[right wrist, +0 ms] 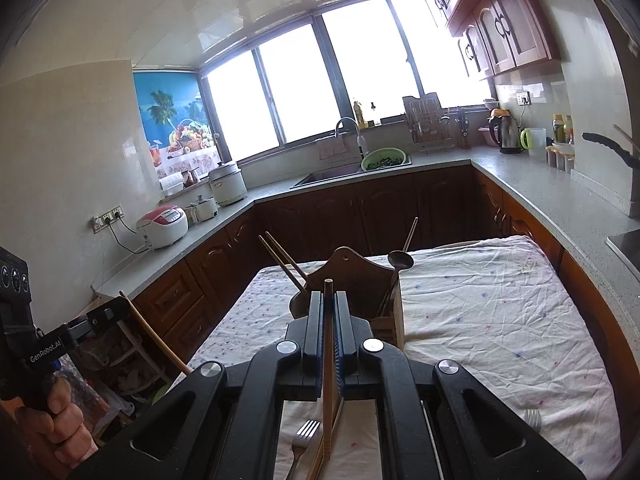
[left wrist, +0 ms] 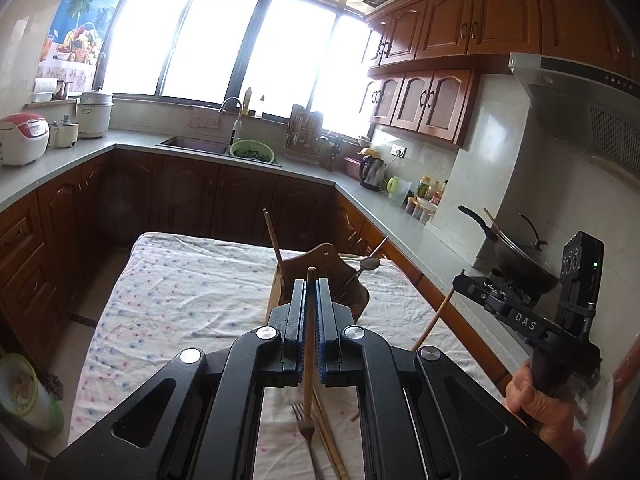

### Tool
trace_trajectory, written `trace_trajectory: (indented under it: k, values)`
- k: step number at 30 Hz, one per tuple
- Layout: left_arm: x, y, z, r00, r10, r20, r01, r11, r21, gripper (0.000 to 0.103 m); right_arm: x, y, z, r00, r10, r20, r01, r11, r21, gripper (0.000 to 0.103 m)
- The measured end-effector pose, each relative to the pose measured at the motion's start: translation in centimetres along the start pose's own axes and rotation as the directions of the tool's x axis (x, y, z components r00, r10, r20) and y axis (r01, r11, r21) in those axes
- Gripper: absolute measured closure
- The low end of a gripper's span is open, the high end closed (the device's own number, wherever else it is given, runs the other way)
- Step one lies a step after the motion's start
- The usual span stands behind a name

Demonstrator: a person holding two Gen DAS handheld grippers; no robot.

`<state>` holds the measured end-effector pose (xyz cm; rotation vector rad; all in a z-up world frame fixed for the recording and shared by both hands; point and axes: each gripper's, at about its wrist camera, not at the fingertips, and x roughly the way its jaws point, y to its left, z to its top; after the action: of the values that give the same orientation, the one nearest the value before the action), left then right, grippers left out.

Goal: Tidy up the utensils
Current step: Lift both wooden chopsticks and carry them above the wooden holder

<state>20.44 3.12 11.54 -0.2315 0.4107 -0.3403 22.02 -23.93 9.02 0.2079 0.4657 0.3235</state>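
Note:
My left gripper (left wrist: 311, 284) is shut on a wooden chopstick (left wrist: 309, 344), held above the table in front of the wooden utensil holder (left wrist: 320, 272). My right gripper (right wrist: 329, 296) is shut on another wooden chopstick (right wrist: 328, 360), also just short of the holder (right wrist: 352, 280). The holder stands on the cloth-covered table (left wrist: 180, 288) and holds two chopsticks (right wrist: 282, 260) and a metal spoon (right wrist: 400, 260). A fork (left wrist: 306, 432) and more chopsticks (left wrist: 330, 440) lie on the cloth below the left gripper. Two forks (right wrist: 304, 436) (right wrist: 532, 420) lie near the right gripper. Each gripper shows in the other's view, the right one (left wrist: 460, 280) and the left one (right wrist: 116, 308).
Grey counters (left wrist: 80, 156) with dark wood cabinets wrap around the table. A sink (left wrist: 196, 146) with a green colander (left wrist: 253, 151) is at the back, rice cookers (left wrist: 24, 138) on the left, a kettle (left wrist: 374, 172) and a wok (left wrist: 520, 256) on the right.

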Motion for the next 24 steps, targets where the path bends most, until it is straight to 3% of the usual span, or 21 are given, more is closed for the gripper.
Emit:
trace_trajectory:
  k: [18,24]
  values:
    - [3.3,-0.7,8.0,0.988,-0.004,0.156,0.002,1.0,0.012,0.1,2.4,-0.5,7.3,0.992,-0.016,0.123,0.02,0.999,-0.034,0.099]
    - [6.1,-0.6,10.2,0.982,0.011,0.187,-0.015,1.0,0.019,0.1,4.3,-1.2,9.8,0.985,-0.046,0.168,0.054,0.997,-0.046,0.099]
